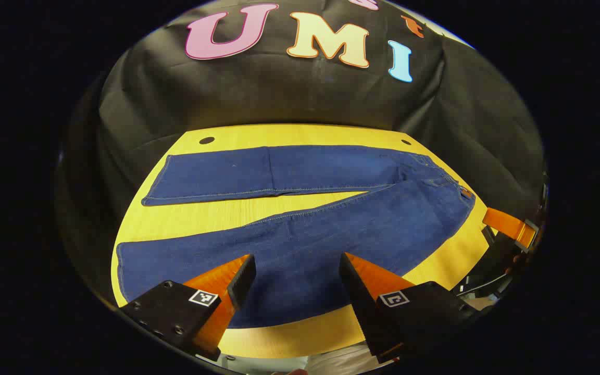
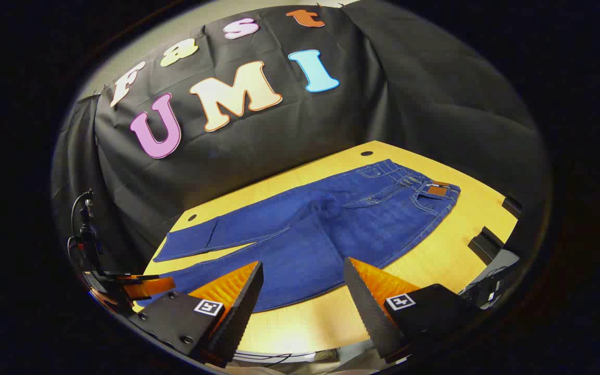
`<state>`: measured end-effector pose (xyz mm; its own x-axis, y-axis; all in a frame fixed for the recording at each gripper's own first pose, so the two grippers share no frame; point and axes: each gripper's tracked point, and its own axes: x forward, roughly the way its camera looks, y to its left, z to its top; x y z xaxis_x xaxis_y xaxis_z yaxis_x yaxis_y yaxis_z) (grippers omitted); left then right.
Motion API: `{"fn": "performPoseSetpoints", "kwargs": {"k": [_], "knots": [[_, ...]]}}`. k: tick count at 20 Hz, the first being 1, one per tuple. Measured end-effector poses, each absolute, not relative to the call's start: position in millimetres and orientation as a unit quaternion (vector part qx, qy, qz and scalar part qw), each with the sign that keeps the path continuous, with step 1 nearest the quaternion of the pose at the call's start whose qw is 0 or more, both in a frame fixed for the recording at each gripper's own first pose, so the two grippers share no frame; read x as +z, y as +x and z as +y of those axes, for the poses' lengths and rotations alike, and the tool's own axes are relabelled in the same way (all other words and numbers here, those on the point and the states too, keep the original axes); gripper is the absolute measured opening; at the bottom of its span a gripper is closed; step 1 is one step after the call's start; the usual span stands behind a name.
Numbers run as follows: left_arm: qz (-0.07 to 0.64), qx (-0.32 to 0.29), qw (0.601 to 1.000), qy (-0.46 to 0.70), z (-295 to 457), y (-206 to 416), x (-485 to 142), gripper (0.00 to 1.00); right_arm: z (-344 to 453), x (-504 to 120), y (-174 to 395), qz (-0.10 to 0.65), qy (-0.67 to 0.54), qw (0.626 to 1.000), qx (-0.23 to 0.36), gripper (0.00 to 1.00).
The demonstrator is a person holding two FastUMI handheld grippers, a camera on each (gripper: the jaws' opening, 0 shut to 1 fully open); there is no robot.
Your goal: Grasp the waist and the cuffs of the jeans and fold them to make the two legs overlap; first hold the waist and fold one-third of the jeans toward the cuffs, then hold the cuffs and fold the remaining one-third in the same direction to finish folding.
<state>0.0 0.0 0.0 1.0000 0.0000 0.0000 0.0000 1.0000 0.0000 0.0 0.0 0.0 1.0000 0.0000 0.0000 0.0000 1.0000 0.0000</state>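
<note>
Dark blue jeans [image 1: 331, 219] lie flat on the yellow table [image 1: 216, 213], legs spread apart in a V, cuffs at the left, waist [image 1: 456, 185] at the right. My left gripper [image 1: 297, 265] hovers open above the near leg, nothing between its fingers. In the right gripper view the jeans [image 2: 331, 229] stretch from the waist [image 2: 425, 190] at the far right to the cuffs at the left. My right gripper [image 2: 305, 273] is open above the near edge of the thigh area, holding nothing. The other gripper [image 2: 146, 286] shows at the lower left.
The table [image 2: 435, 260] has small dark holes [image 2: 366, 153] near its far corners. Black clamps [image 2: 485, 242] sit on its right edge. A stand with cables [image 2: 84, 234] is at the left. Black cloth walls close in behind the table.
</note>
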Motion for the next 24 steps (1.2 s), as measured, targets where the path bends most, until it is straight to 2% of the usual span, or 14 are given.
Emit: {"fn": "performPoseSetpoints", "kwargs": {"k": [3,4,5,13,24], "knots": [[0.006,0.006,1.000,0.014,11,3,-8,0.96,-1,-1,-1,0.003,-0.002,1.000,-0.002,0.91],[0.009,0.006,1.000,0.015,13,4,-12,0.96,-2,-2,-2,0.004,-0.004,1.000,-0.002,0.97],[0.011,0.006,1.000,0.016,16,4,-14,0.96,-3,-2,-3,0.005,-0.007,1.000,-0.002,0.98],[0.046,-0.002,0.996,0.074,45,-2,-32,0.96,-1,-6,-4,0.012,0.000,1.000,-0.001,0.97],[0.192,-0.090,0.947,0.243,84,-34,-90,0.96,4,-16,-9,0.048,-0.020,0.998,0.022,0.97]]}}
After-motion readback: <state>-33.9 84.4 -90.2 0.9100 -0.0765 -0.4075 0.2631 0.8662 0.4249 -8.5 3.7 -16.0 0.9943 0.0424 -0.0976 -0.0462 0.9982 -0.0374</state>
